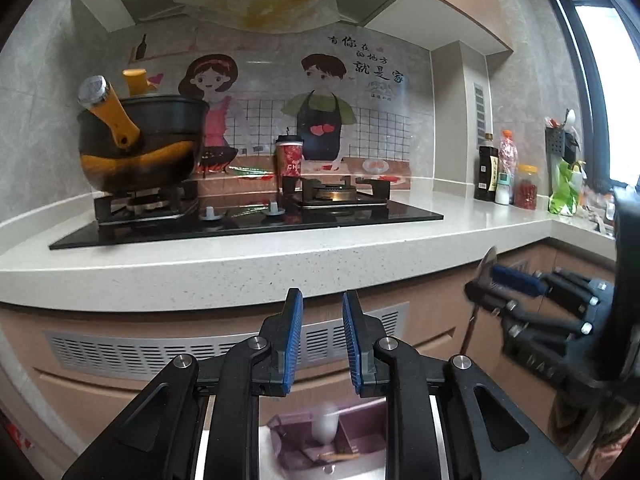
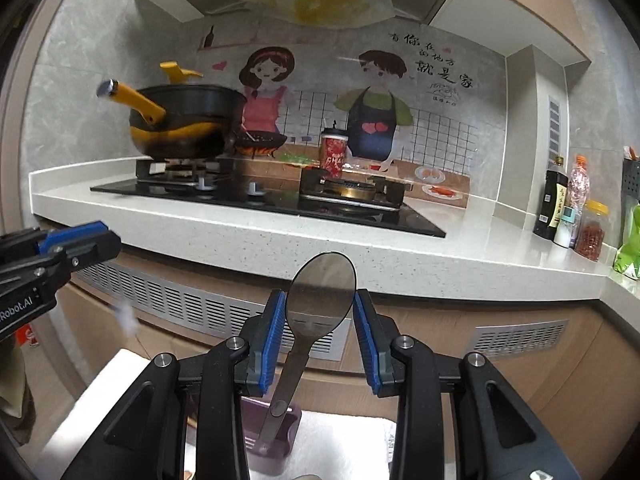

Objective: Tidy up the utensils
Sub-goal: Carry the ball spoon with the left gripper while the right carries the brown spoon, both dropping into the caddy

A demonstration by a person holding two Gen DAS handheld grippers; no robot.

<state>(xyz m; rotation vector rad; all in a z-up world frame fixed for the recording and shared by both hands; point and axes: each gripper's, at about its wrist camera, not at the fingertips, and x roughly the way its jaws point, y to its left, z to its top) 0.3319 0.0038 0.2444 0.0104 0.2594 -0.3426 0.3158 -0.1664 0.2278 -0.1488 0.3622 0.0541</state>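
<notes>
My right gripper point(image 2: 320, 312) is shut on the bowl of a metal spoon point(image 2: 320, 292), bowl up, handle hanging down over a purple utensil holder point(image 2: 276, 436). In the left wrist view this gripper point(image 1: 486, 280) sits at the right with the spoon point(image 1: 486, 264) between its blue pads. My left gripper point(image 1: 322, 316) is open and empty; below it is the purple utensil holder point(image 1: 360, 436) with a blurred white utensil point(image 1: 326, 424) and a wooden-handled one point(image 1: 338, 457) in it. The left gripper point(image 2: 76, 240) also shows at the left of the right wrist view.
A white counter edge point(image 1: 240, 272) runs in front, with a black gas hob point(image 1: 240, 220), a black-and-yellow pot point(image 1: 140, 148), a red cup point(image 1: 289, 158) and bottles and jars point(image 1: 504, 176) at the right. A white cloth point(image 2: 340, 448) lies under the holder.
</notes>
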